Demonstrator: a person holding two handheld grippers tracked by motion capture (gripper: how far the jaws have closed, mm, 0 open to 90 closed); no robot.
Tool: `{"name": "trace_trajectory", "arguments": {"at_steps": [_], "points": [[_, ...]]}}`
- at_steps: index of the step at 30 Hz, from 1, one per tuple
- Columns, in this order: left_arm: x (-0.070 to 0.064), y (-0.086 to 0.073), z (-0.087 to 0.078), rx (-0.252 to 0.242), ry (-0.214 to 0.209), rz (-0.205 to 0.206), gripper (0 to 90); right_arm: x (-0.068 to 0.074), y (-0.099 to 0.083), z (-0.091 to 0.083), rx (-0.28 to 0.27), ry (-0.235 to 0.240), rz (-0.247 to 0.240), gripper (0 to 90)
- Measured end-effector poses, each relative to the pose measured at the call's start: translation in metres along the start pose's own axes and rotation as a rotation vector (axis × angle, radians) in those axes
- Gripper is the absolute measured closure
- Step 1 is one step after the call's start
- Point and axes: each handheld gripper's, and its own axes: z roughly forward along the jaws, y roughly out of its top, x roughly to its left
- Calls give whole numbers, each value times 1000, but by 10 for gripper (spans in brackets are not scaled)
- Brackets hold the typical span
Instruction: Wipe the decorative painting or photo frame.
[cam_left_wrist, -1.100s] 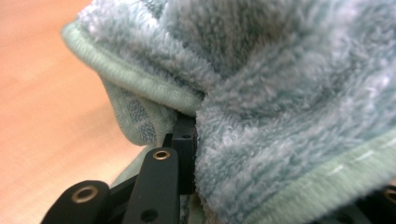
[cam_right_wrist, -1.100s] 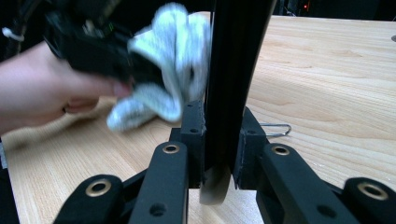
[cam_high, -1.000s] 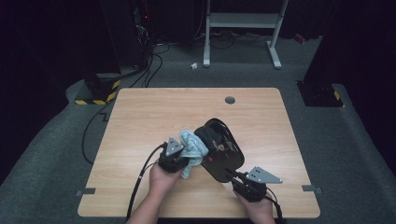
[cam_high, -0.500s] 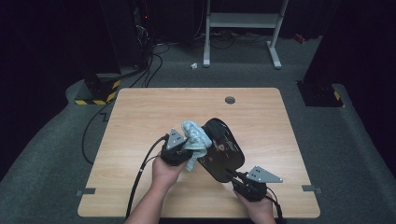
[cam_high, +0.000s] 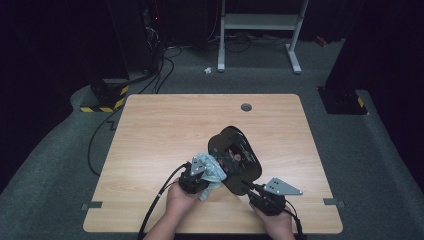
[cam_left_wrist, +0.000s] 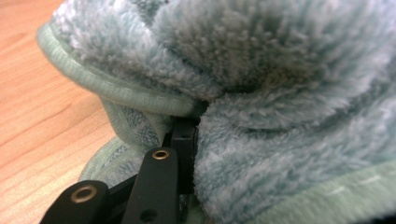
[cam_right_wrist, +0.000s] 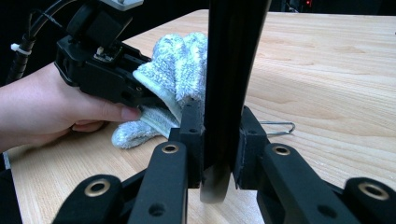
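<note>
A black pan (cam_high: 235, 155) is held tilted on edge over the wooden table (cam_high: 165, 125). My right gripper (cam_high: 251, 189) is shut on its handle, and the right gripper view shows the dark handle (cam_right_wrist: 233, 56) standing upright between that gripper's (cam_right_wrist: 217, 121) jaws. A fluffy pale blue-green cloth (cam_high: 210, 171) is pressed against the pan's left side, with my left gripper (cam_high: 198, 175) shut on it. In the left gripper view the cloth (cam_left_wrist: 280, 93) bunches around the left gripper (cam_left_wrist: 187, 126). The right gripper view shows the cloth (cam_right_wrist: 180, 70) beside the handle.
A round grommet hole (cam_high: 246, 106) sits near the table's far edge. A thin wire loop (cam_right_wrist: 276, 128) lies on the wood behind the handle. On the floor beyond stand a white frame (cam_high: 260, 22), cables and a black-yellow striped base (cam_high: 102, 104).
The left gripper slid the cloth up the pan's side, then back down toward the person. The right gripper and pan have barely moved.
</note>
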Motion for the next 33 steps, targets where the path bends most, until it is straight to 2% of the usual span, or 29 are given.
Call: {"name": "trace_trajectory", "arguments": {"at_steps": [2,5,6,9,12,13,17,21,22,23,29,30,31,32,33], "points": [[0,2,-2,-1,3,9,693,0,0,0,0,-2,-1,766],[4,16,-16,-64,-3,-11,693,0,0,0,1,-5,-3,769],[4,16,-16,-64,-3,-11,693,0,0,0,1,-5,-3,769],[9,32,-30,-122,5,-19,693,-1,0,0,2,-1,-2,773],[19,57,-45,-175,40,-16,692,-1,0,0,2,0,-2,774],[19,57,-45,-175,40,-16,692,-1,0,0,2,0,-2,774],[34,73,-48,-188,84,-34,691,-1,0,0,2,1,-4,774],[38,70,-41,-163,84,-43,691,-2,0,0,1,2,-6,773],[39,63,-34,-140,78,-53,692,-2,0,0,3,2,-5,772],[39,63,-34,-140,78,-53,692,-2,0,0,3,2,-5,772],[35,33,-15,-65,60,-74,692,-1,0,0,3,2,-3,772],[33,28,-12,-49,61,-68,693,-1,0,0,2,3,-4,772],[28,17,-3,3,63,-34,693,-1,0,0,2,2,-2,771],[28,17,-3,3,63,-34,693,-1,0,0,1,3,-1,770],[25,12,1,26,66,-14,693,-1,0,0,1,3,-1,770]]}}
